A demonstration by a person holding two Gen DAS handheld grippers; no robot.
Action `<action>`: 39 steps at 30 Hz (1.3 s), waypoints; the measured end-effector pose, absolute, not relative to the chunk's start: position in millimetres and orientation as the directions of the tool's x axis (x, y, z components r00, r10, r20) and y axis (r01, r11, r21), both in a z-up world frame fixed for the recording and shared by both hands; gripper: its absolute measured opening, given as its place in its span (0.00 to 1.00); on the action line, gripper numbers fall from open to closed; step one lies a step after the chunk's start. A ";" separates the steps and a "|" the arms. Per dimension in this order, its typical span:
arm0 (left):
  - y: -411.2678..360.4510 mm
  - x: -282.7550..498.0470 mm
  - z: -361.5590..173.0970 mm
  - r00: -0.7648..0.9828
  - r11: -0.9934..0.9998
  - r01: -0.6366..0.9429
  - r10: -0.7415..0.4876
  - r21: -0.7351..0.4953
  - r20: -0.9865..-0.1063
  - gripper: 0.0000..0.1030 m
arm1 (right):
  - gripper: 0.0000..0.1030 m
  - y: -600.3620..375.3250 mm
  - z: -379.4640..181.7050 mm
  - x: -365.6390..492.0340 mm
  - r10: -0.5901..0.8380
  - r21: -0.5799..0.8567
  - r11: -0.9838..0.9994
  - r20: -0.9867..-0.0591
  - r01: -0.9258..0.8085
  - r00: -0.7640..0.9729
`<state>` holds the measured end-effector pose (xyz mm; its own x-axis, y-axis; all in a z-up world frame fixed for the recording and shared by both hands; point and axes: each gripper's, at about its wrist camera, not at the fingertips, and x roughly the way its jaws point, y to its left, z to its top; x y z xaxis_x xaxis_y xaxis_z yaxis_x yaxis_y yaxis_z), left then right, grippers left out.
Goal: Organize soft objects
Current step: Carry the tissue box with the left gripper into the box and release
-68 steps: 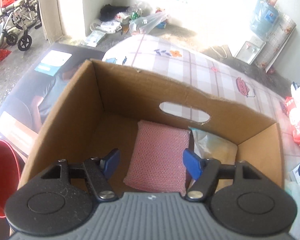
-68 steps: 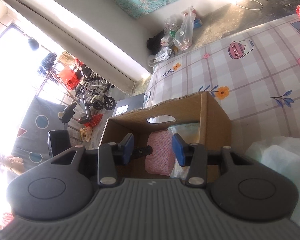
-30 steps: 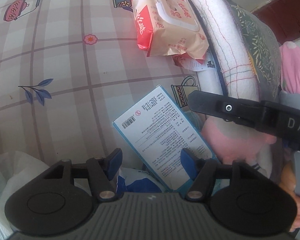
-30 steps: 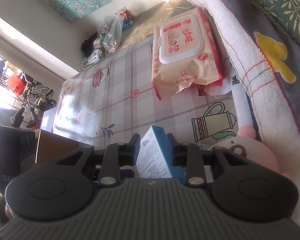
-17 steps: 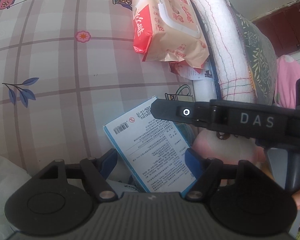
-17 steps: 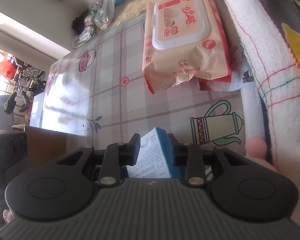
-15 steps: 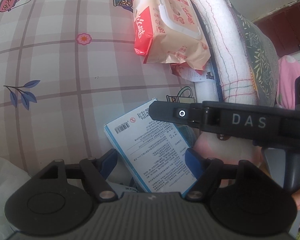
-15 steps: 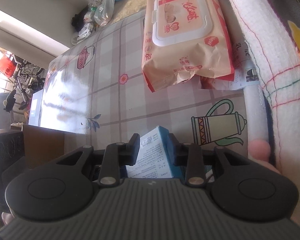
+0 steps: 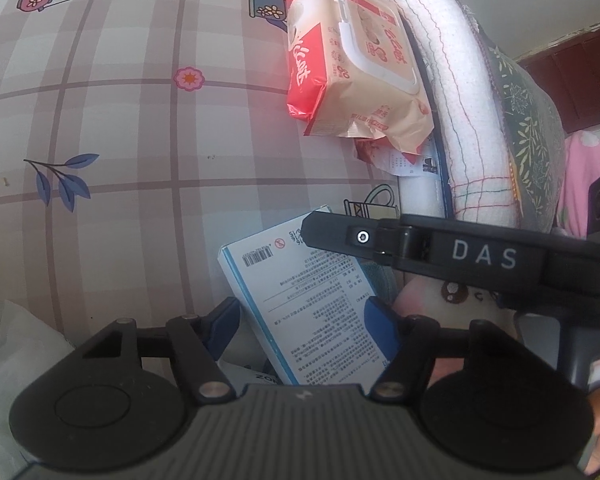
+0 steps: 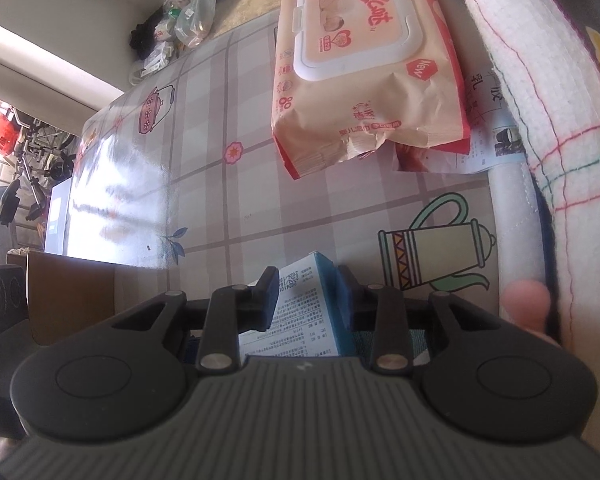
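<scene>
gripping the blue-and-white box (image 10: pixel 308 308), right gripper (image 10: pixel 309 292) is clamped (left gripper (image 9: pixel 300 320) gapes, empty).

- The blue-and-white box (image 9: pixel 312 304) runs under the left gripper's body at 6 o'clock in the left wrist view, so its near end is hidden; the right gripper (image 9: pixel 328 232) covers its far corner.
- The print on the box is too small to read.
- In the right wrist view the box (image 10: pixel 304 308) shows only between the jaws; its lower part is hidden.
- A pink plush toy (image 9: pixel 440 300) sits mostly behind the right gripper's arm.
- A cardboard box (image 10: pixel 68 296) at 9 o'clock is cut off by the gripper body.
- The white plastic bag (image 9: pixel 16 344) at 8 o'clock is partly hidden.
- A printed paper (image 10: pixel 488 136) lies largely under the wipes pack (image 10: pixel 356 64).
</scene>
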<state>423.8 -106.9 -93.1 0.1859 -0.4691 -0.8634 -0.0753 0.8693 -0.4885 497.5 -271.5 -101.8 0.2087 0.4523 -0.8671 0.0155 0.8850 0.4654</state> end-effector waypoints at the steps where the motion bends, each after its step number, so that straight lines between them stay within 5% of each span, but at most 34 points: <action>1: -105.6 421.6 -89.2 0.196 0.869 -0.067 -0.470 -0.490 -0.861 0.64 | 0.30 -272.7 -98.7 496.1 0.460 0.475 0.880 -0.861 0.023 0.216; 14: -67.1 369.4 1.2 0.413 0.876 -0.001 -0.439 -0.483 -0.798 0.55 | 0.30 -253.8 18.7 445.6 0.533 0.568 0.822 -0.749 -0.034 0.393; 26: 63.1 274.4 92.3 0.633 0.879 -0.074 -0.323 -0.470 -0.703 0.53 | 0.29 -128.0 142.8 379.3 0.634 0.580 0.769 -0.643 -0.267 0.429; 32: 147.0 218.1 108.6 0.663 0.874 -0.214 -0.198 -0.437 -0.722 0.53 | 0.30 -28.8 166.4 350.0 0.720 0.615 0.694 -0.602 -0.375 0.344; 39: 233.7 166.9 100.8 0.609 0.857 -0.385 -0.044 -0.343 -0.792 0.52 | 0.30 85.4 131.5 319.2 0.799 0.720 0.596 -0.579 -0.356 0.166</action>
